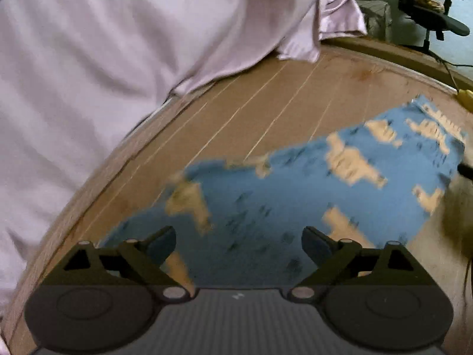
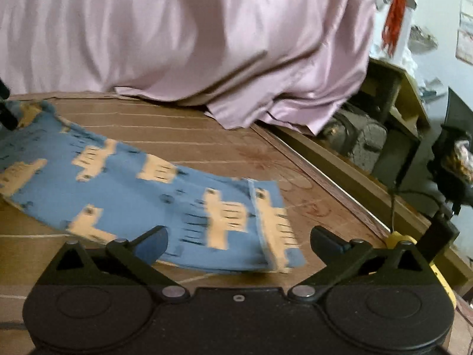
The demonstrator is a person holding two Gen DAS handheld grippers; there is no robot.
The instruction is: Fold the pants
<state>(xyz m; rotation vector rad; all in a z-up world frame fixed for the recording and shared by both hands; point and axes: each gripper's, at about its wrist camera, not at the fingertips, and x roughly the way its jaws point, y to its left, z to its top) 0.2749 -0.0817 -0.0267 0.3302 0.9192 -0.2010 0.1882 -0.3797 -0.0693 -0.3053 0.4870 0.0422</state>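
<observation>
I've got both left gripper (image 1: 239, 244) and right gripper (image 2: 239, 242) fingers wide open, holding nothing, pants (image 2: 147, 195) flat on the surface (image 2: 207, 136); risk pinching one layer only

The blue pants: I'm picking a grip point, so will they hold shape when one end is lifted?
Probably not. The blue pants lie limp and rippled on the mat, so they should droop. Thin fabric, probably light. The raised hem suggests a pinch would catch it.

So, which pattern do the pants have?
The pants are blue with tan animal-like shapes; clearest in right wrist view.
</observation>
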